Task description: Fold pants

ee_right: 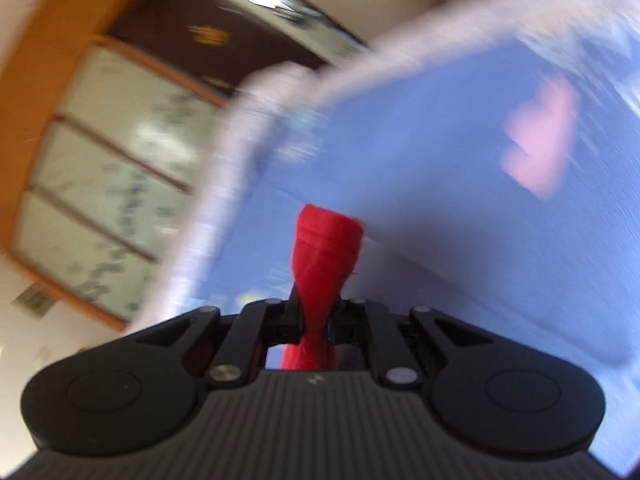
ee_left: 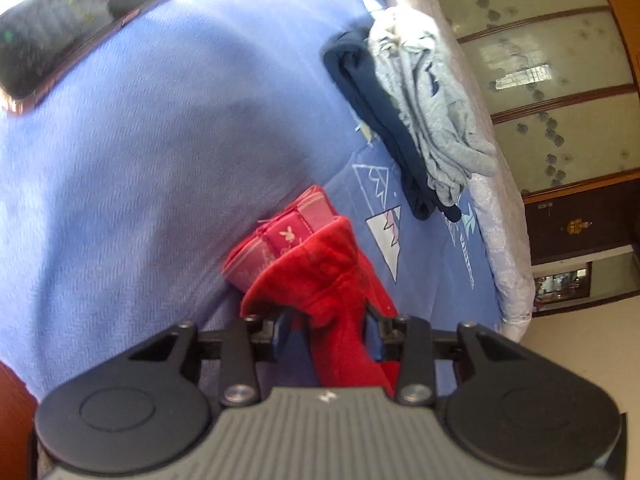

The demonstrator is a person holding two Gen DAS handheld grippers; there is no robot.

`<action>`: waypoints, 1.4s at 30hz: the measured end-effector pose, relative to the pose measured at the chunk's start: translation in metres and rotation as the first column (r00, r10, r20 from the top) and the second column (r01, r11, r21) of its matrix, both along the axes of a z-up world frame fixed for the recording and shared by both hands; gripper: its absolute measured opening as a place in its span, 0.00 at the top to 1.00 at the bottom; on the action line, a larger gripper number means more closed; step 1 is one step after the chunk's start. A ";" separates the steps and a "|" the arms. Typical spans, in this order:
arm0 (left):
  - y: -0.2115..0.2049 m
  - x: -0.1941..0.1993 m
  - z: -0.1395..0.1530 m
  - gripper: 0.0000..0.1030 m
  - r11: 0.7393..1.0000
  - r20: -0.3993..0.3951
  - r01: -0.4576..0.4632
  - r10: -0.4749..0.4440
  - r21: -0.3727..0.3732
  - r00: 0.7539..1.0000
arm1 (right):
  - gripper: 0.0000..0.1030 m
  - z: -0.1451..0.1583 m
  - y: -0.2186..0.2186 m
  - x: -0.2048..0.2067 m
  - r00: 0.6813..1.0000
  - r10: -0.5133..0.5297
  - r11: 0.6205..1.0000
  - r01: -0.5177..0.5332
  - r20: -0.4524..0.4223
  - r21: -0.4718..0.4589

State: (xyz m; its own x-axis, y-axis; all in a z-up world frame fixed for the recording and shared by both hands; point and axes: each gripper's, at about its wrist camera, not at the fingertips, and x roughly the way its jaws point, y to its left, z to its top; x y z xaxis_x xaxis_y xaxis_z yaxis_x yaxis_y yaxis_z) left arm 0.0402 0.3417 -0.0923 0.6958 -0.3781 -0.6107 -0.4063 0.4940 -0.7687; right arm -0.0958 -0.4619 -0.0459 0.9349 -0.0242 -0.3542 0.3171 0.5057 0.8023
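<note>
Red pants (ee_left: 336,280) with pink rabbit-logo waistband (ee_left: 292,232); blue bedsheet (ee_left: 160,200), mountain print; grey (ee_left: 432,120) and navy clothes (ee_left: 384,120).

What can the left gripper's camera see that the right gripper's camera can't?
Only the left wrist view shows a phone, a dark navy garment beside a grey garment, and the red pants' pink waistband with the left gripper open around the cloth. Only the right wrist view shows a blurred pink patch and the right gripper shut on a bunched bit of red cloth. Both show the red pants, the blue bedsheet and the patterned glass doors.
</note>
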 end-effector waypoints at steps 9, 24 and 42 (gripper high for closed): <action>0.017 -0.029 -0.016 0.25 0.999 -0.028 -0.014 0.013 -0.040 1.000 | 0.61 -0.023 -0.017 -0.031 0.956 -0.118 0.993 0.112 -0.268 -0.039; 0.021 -0.010 0.003 0.51 0.999 0.052 0.010 -0.009 -0.030 0.999 | 0.70 0.017 0.246 0.045 0.500 0.866 0.498 -0.864 0.019 0.080; 0.033 -0.027 -0.010 0.81 0.995 0.074 0.046 -0.039 -0.094 0.997 | 0.94 -0.013 0.404 0.075 0.310 0.932 0.304 -0.951 -0.189 -0.061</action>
